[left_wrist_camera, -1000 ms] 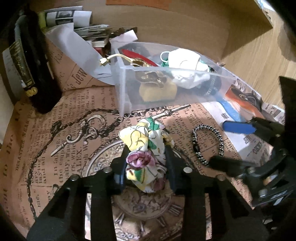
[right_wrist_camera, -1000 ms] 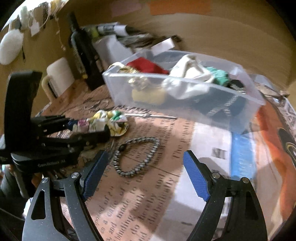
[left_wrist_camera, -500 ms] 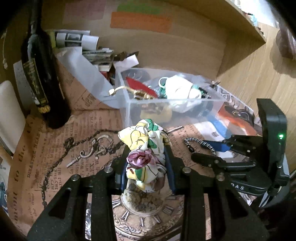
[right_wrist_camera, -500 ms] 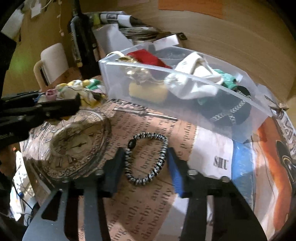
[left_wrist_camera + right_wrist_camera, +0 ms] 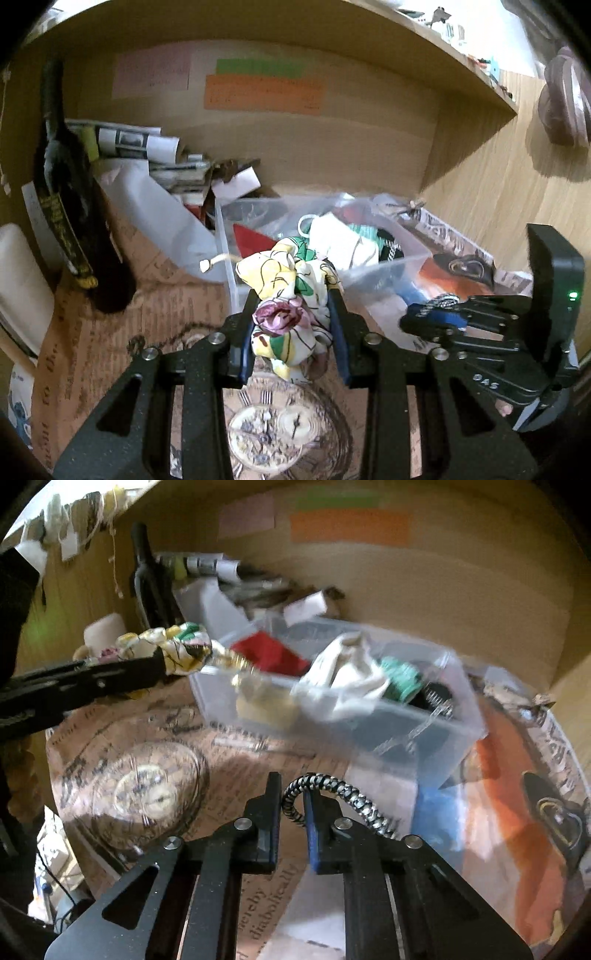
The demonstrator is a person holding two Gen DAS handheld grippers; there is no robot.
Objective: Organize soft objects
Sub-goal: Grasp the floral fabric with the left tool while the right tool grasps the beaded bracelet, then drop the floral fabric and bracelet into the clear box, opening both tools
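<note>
My left gripper (image 5: 291,306) is shut on a floral fabric scrunchie (image 5: 288,295), yellow, white, green and pink, held above the table just in front of the clear plastic box (image 5: 384,269). The scrunchie also shows in the right wrist view (image 5: 173,650), at the box's (image 5: 443,746) left end. My right gripper (image 5: 291,801) is shut on a black-and-white braided hair band (image 5: 343,797) and holds it off the table, in front of the box. The box holds a white cloth (image 5: 347,683), red fabric (image 5: 273,653), a green item and other soft things.
A dark bottle (image 5: 70,221) stands at the left, with a white mug (image 5: 103,631) beside it. Papers and a white sheet (image 5: 155,199) are piled behind the box against the wooden back wall. Printed paper with a clock picture (image 5: 147,794) covers the table.
My left gripper has lifted the scrunchie off the table and brought it toward the box. My right gripper closed around the braided band and raised it.
</note>
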